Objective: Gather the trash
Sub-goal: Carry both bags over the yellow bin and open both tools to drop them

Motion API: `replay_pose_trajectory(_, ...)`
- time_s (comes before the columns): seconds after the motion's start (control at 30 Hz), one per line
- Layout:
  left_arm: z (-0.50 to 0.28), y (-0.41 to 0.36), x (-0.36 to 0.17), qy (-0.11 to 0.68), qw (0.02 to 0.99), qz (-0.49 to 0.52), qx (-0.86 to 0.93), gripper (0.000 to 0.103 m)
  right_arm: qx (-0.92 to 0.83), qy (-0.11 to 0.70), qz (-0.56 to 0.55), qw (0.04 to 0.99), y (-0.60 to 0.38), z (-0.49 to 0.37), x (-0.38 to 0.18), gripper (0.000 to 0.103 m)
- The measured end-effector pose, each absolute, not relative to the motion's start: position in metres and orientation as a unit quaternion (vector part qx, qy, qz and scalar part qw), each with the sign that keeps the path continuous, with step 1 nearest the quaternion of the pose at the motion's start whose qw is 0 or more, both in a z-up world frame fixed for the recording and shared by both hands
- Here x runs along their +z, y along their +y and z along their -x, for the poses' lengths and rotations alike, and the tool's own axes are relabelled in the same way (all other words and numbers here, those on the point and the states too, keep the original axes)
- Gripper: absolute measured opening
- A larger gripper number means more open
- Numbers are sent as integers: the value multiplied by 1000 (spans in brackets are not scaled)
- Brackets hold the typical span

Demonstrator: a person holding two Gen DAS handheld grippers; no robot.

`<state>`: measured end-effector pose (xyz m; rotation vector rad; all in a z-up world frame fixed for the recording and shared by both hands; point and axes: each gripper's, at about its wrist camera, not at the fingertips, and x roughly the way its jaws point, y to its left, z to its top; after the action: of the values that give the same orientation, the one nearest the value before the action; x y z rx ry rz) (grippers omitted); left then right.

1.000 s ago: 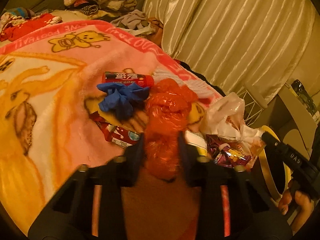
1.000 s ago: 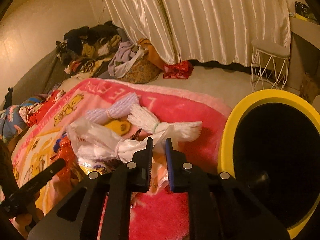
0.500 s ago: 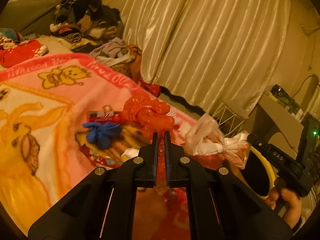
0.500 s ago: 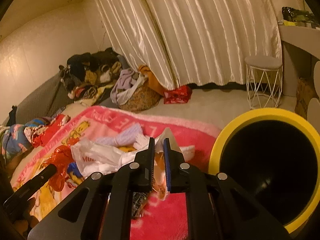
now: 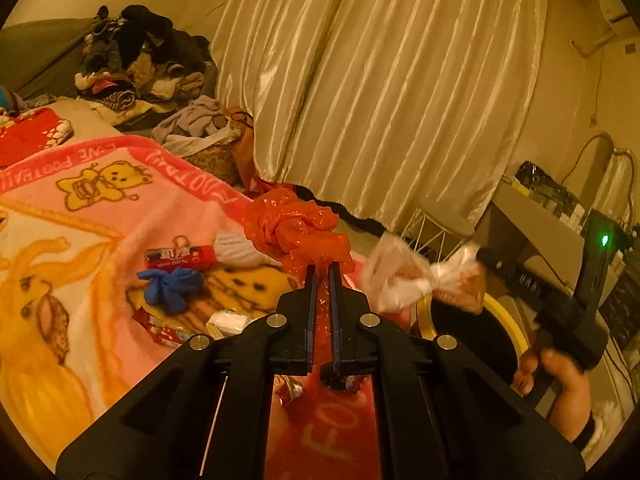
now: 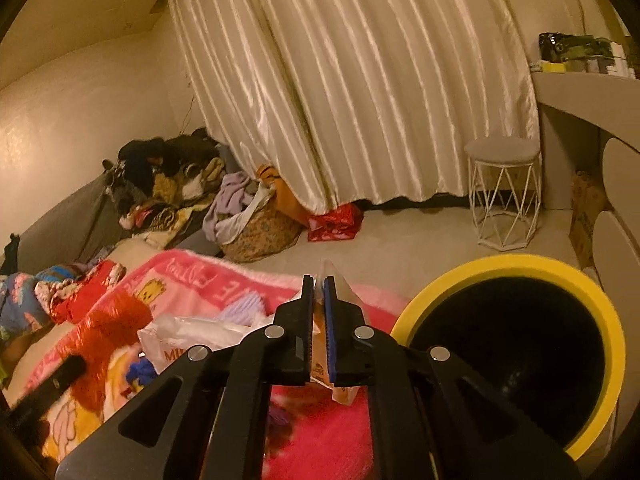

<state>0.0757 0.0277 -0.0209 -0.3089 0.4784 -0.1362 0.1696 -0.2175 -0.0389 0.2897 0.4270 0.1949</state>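
Observation:
My left gripper [image 5: 322, 270] is shut on a crumpled red plastic bag [image 5: 296, 232], held above the pink blanket [image 5: 80, 240]. My right gripper [image 6: 319, 286] is shut on a clear-white plastic bag [image 6: 192, 334]; it shows in the left wrist view [image 5: 396, 276] above the bin rim. A yellow-rimmed black bin [image 6: 516, 356] stands beside the bed, right of the right gripper. On the blanket lie a blue glove [image 5: 170, 286], a red wrapper tube [image 5: 180, 258], a white tissue wad [image 5: 230, 320] and a red snack wrapper [image 5: 160, 330].
A white wire stool [image 6: 504, 196] stands by the cream curtain [image 6: 360, 80]. Clothes are piled at the back left [image 6: 168, 176], with a fabric basket [image 6: 256, 228]. A desk [image 5: 536, 232] is at the right.
Both grippers have lifted their bags off the blanket. The left closed on the red bag and raised it; the right moved its white bag up and toward the bin.

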Motion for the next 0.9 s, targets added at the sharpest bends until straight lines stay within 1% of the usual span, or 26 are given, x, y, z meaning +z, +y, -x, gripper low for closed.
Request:
replay_pose_trajectory(0.37, -74, -5, -18, 235, 957, 129, -110, 3, 60, 191, -160, 967, -257, -158, -35, 5)
replay_pose_trajectory(0.7, -80, -49, -20, 245, 951, 105, -159, 3, 5, 190, -179, 965, -305, -145, -44, 5)
replay_pose_trajectory(0.9, -86, -76, -20, 246, 947, 90, -186, 3, -33, 189, -173, 966, -325, -141, -49, 5)
